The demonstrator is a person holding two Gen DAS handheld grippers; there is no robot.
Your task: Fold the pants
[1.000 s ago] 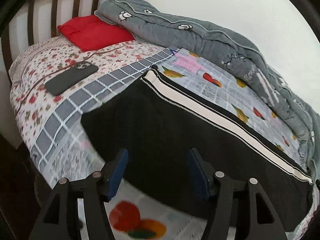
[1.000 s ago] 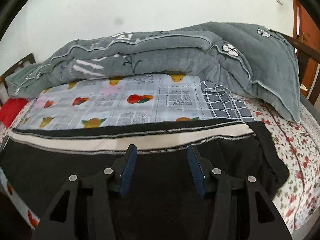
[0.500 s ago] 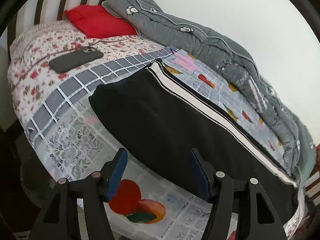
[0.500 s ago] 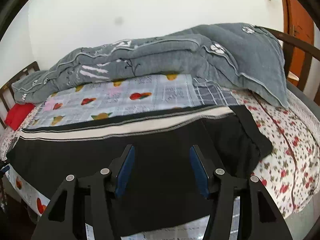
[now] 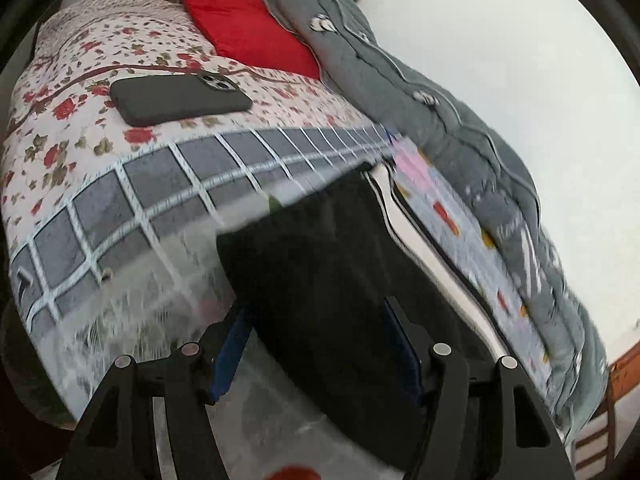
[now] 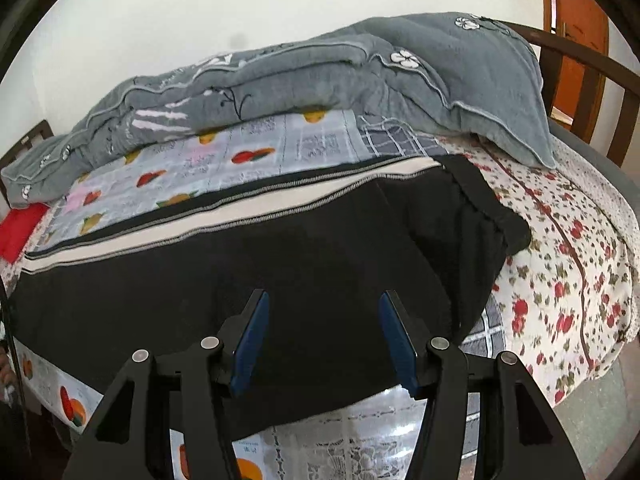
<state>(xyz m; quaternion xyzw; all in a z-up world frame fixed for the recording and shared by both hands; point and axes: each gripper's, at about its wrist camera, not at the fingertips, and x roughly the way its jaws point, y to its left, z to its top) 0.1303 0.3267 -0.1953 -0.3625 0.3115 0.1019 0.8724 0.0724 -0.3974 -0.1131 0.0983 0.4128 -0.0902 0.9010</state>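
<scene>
Black pants with a white side stripe lie flat and lengthwise across the bed, waistband at the right end. In the left wrist view the pants run away from me, their leg end nearest. My left gripper is open and empty, just above the pants' near corner. My right gripper is open and empty, above the pants' near edge close to the waist end.
A grey quilt is piled along the wall side of the bed. A black phone and a red pillow lie near the headboard. The patterned bedsheet covers the bed; a wooden footboard stands at the right.
My left gripper has swung left and closer to the pants' leg end, with motion blur. My right gripper has pulled back a little, showing more of the bed edge. Both stay open.
</scene>
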